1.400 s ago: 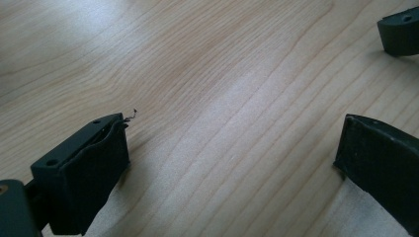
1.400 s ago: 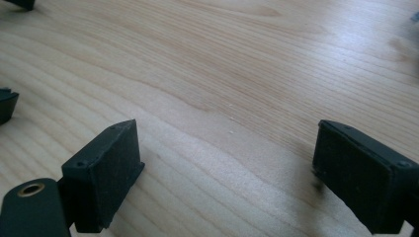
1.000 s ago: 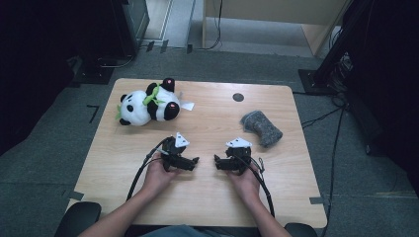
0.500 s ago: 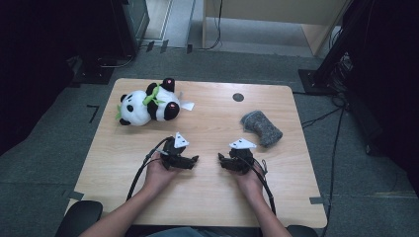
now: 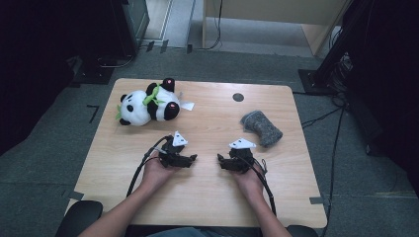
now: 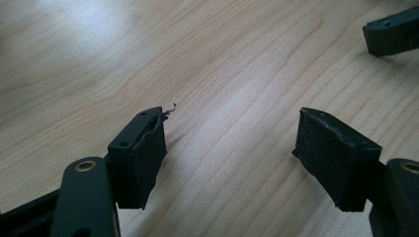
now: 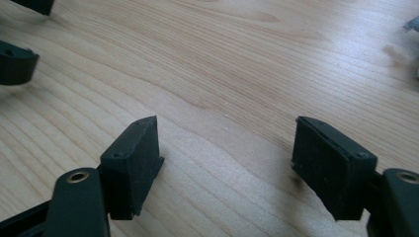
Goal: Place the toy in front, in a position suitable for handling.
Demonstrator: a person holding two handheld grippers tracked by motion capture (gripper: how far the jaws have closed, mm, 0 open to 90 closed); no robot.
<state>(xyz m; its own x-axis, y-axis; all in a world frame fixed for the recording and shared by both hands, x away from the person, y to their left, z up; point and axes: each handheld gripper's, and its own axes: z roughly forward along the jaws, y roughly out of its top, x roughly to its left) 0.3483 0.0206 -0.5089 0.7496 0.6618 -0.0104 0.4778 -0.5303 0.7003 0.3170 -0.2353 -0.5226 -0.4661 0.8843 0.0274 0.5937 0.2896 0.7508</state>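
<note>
With both hands resting on the bare worktop (image 5: 207,197), the left tongs (image 6: 230,143) have just been closing and the right tongs (image 7: 227,158) opening, each spread on nothing; judged pre-grasp, the next move requires reaching the nearer grey felt pouch (image 5: 262,128) or the plush panda (image 5: 146,106).

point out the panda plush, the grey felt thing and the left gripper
panda plush (image 5: 148,104): high view, on its white belly
grey felt thing (image 5: 261,127): high view, on its middle
left gripper (image 5: 191,159): high view, midway between its fingertips
</note>
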